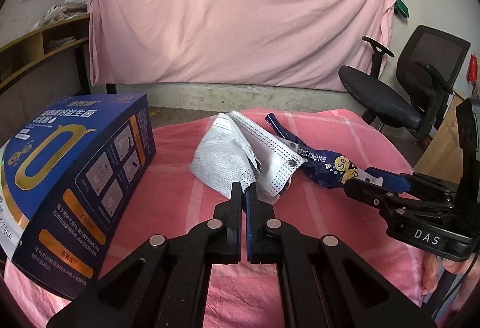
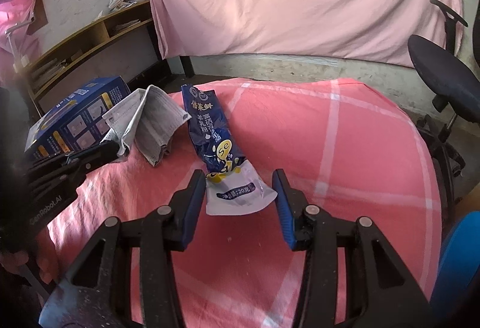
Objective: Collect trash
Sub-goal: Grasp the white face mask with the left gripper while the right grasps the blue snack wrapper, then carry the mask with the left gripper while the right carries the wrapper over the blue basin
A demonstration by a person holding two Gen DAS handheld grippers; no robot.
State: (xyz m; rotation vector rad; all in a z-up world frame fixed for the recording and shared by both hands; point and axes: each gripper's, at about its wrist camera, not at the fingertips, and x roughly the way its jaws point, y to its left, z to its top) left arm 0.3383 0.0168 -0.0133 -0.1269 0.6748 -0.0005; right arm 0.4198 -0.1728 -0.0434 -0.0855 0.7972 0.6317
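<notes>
A crumpled white face mask (image 1: 219, 160) lies mid-table on the pink checked cloth (image 2: 345, 163). My left gripper (image 1: 243, 188) is shut on its near edge. The right wrist view shows that left gripper (image 2: 115, 149) pinching the mask (image 2: 156, 121) by a corner. A blue sachet (image 2: 207, 124) with a white end stretches away from me just right of the mask. My right gripper (image 2: 238, 175) is shut on that white end, a pad against each side edge. In the left wrist view the right gripper (image 1: 360, 178) meets the sachet (image 1: 324, 163) from the right.
A large blue box (image 1: 75, 166) (image 2: 81, 115) stands on the cloth left of the mask. A black office chair (image 1: 390, 100) (image 2: 444, 82) is off the table's right side. A pink sheet (image 1: 240, 13) hangs behind, and a wooden shelf (image 1: 39, 46) is at the left.
</notes>
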